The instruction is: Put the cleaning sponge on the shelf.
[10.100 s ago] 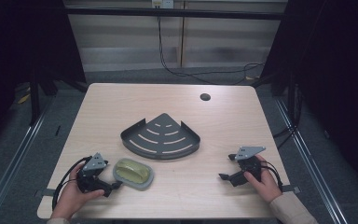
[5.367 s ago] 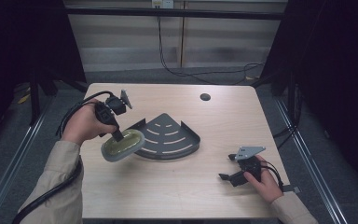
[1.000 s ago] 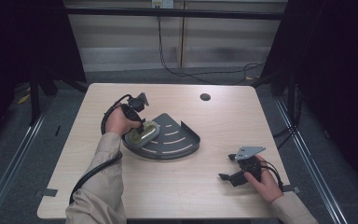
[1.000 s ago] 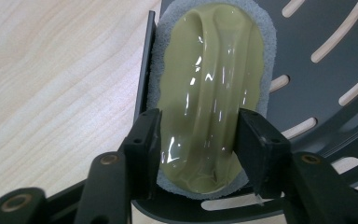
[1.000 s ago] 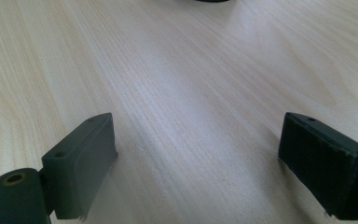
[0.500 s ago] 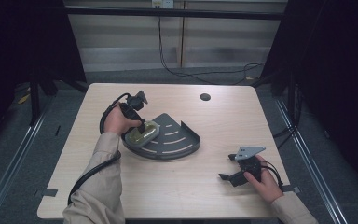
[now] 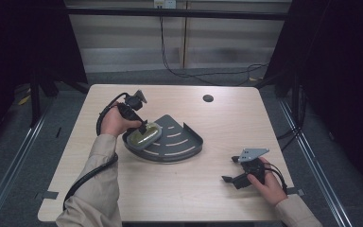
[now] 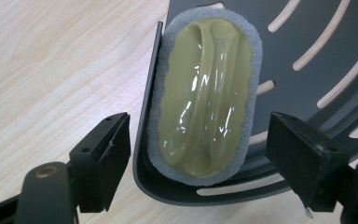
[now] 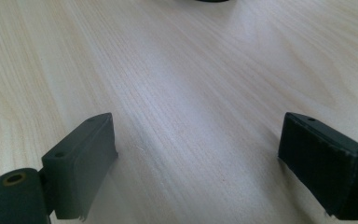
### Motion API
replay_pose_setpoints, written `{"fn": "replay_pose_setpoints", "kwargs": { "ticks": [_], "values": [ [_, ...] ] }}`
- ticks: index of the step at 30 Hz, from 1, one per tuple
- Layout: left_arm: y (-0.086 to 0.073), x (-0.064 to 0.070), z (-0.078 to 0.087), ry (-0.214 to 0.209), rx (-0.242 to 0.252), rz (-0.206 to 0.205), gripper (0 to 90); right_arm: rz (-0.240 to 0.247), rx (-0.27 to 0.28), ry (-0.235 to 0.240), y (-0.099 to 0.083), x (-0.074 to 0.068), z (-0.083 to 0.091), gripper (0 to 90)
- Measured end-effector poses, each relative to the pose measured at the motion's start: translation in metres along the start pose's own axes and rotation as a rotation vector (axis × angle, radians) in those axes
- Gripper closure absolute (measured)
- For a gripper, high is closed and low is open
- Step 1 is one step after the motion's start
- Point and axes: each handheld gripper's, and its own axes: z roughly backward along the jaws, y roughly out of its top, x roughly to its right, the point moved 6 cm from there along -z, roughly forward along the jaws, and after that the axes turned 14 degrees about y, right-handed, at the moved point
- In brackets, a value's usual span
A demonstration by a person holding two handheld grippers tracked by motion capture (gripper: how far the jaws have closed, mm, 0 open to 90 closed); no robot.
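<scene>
An oval olive-green soap dish with a grey foam rim [image 7: 143, 135] [image 8: 205, 95] lies in the left corner of the dark grey fan-shaped slotted rack [image 7: 175, 142] [image 8: 317, 56]. My left gripper [image 7: 143, 127] [image 8: 198, 163] hovers over the dish, open, its jaws standing clear on either side of it. My right gripper [image 7: 231, 179] [image 9: 198, 163] rests on the bare wood near the table's front right, open, with nothing between its jaws.
The light wooden table [image 7: 208, 198] has a small round dark hole [image 7: 208, 98] near its back edge. Black cables trail from both grippers. Dark floor and metal rails surround the table.
My left gripper carried the soap dish from the front left of the table into the rack and has let go of it. The right gripper has not moved.
</scene>
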Motion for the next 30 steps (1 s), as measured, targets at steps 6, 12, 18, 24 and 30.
{"fn": "replay_pose_setpoints", "kwargs": {
  "ticks": [6, 12, 18, 24, 30],
  "values": [
    [-0.004, -0.001, 0.005, -0.007, 0.003, 0.009, 21.0, 0.001, 0.0, 0.0, 0.0, 0.0, 0.0, 10.6],
    [-0.01, -0.004, 0.01, -0.007, -0.003, 0.016, 20.6, 0.003, 0.001, 0.0, 0.0, 0.0, 0.0, 10.6],
    [-0.016, -0.007, 0.013, -0.01, -0.001, 0.028, 20.1, 0.003, 0.001, 0.0, 0.0, 0.0, 0.0, 10.6],
    [-0.024, -0.011, 0.017, -0.001, 0.004, 0.03, 19.7, 0.003, 0.001, 0.0, 0.0, 0.0, 0.0, 10.6],
    [-0.03, -0.012, 0.02, 0.0, 0.006, 0.027, 19.7, 0.003, 0.001, 0.0, 0.0, 0.0, 0.0, 10.5]
  ]
}}
